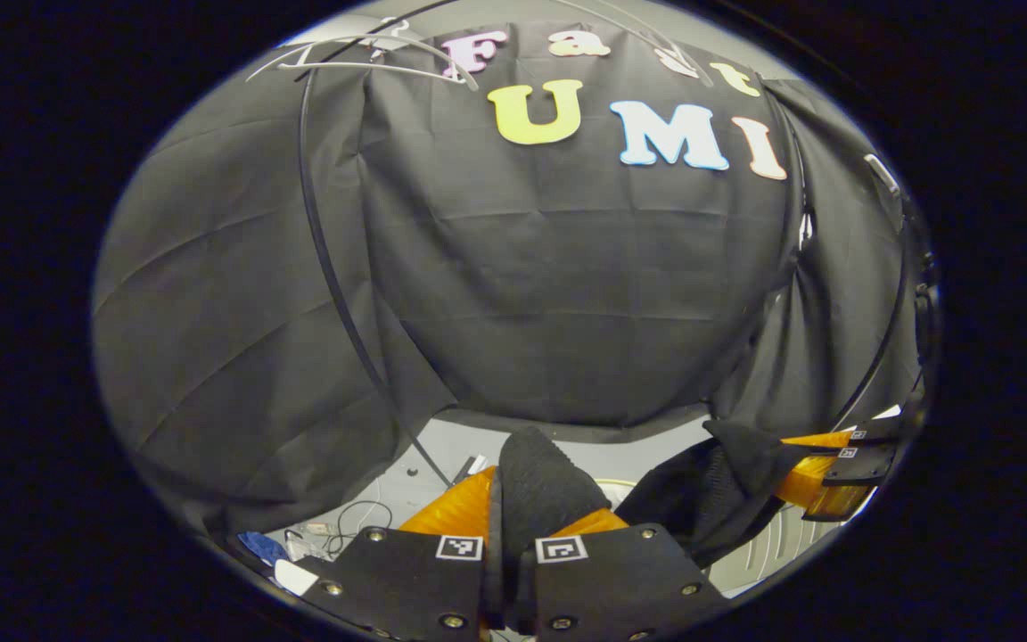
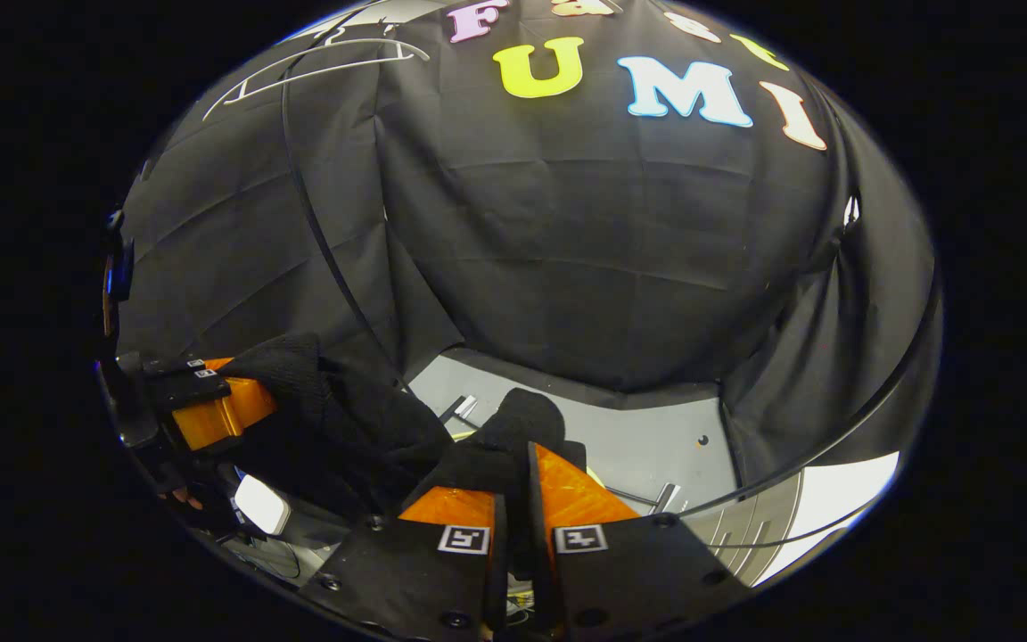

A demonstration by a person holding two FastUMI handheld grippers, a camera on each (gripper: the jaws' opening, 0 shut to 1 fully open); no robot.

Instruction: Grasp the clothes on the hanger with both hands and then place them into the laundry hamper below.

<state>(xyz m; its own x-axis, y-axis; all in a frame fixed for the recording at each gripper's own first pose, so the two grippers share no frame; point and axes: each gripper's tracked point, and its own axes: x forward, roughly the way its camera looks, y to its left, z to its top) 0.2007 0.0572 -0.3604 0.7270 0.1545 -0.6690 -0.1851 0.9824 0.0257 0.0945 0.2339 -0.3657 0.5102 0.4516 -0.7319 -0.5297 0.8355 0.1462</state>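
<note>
Left gripper view: the left tool (image 1: 513, 526) is clamped on a fold of the black garment (image 1: 540, 486), which hangs across to the right tool (image 1: 821, 477), off the white hanger (image 1: 362, 55); the white hamper (image 1: 768, 544) sits below.

Right gripper view: the right tool (image 2: 513, 504) pinches the garment (image 2: 344, 428) too; judging by this, lowering and release remain.

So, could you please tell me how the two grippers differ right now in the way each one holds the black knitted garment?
The left gripper pinches a tall upright fold of the black knitted garment; the right gripper pinches a lower, rounder bunch. In the left gripper view, the cloth trails off to the right toward the other gripper; in the right gripper view, it trails left. Both are shut on the same garment, which hangs slack between them.
</note>
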